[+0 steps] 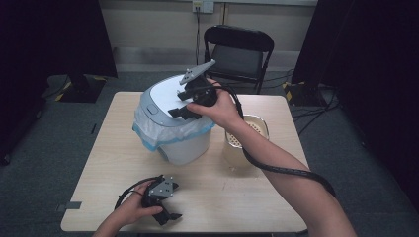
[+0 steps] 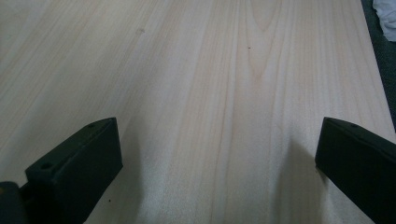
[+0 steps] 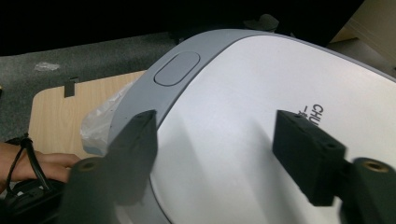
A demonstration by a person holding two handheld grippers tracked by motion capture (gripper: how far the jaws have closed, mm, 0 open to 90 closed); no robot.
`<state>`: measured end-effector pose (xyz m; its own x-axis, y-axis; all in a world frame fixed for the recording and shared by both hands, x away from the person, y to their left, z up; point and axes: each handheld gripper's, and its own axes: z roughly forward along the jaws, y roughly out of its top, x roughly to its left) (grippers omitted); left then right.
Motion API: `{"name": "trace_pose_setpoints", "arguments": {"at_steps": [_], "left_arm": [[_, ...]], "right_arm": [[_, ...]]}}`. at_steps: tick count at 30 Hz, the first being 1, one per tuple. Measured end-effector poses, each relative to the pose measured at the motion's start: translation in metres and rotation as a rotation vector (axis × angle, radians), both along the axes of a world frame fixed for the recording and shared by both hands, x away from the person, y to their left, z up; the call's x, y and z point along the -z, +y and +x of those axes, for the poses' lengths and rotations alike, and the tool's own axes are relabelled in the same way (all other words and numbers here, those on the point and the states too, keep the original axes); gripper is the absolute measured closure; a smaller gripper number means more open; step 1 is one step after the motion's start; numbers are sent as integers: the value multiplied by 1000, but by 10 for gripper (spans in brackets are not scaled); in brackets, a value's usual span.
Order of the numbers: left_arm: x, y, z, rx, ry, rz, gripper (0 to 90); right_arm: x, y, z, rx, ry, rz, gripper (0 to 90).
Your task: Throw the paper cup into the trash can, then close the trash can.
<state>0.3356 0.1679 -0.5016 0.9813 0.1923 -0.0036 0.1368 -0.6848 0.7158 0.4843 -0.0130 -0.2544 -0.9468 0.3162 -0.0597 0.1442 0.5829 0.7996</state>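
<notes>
A white bin with a grey-rimmed lid and a pale plastic liner stands at the middle of the wooden table. My right gripper hovers just over the right side of the lid. In the right gripper view its jaws stand open above the white lid, nothing between them, with the oval lid button farther off. My left gripper rests low near the table's front edge. Its jaws are wide open over bare wood.
A translucent tub with pale contents stands right of the bin, under my right forearm. A black folding chair is behind the table. Dark curtains flank the room. The left hand shows in the right gripper view.
</notes>
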Motion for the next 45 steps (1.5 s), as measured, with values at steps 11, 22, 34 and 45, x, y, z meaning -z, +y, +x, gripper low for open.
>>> {"name": "trace_pose_setpoints", "arguments": {"at_steps": [11, 22, 34, 45], "left_arm": [[0, 0, 0, 0, 0, 0, 0], [0, 0, 0, 0, 1, -1, 0], [0, 0, 0, 0, 1, -1, 0], [0, 0, 0, 1, 1, 0, 0]], "right_arm": [[-7, -12, -7, 10, 9, 36, 170], [-9, -26, -15, 1, 22, 40, 147], [-9, -40, -18, -1, 36, 46, 145], [-5, -62, -30, -3, 26, 34, 145]]}}
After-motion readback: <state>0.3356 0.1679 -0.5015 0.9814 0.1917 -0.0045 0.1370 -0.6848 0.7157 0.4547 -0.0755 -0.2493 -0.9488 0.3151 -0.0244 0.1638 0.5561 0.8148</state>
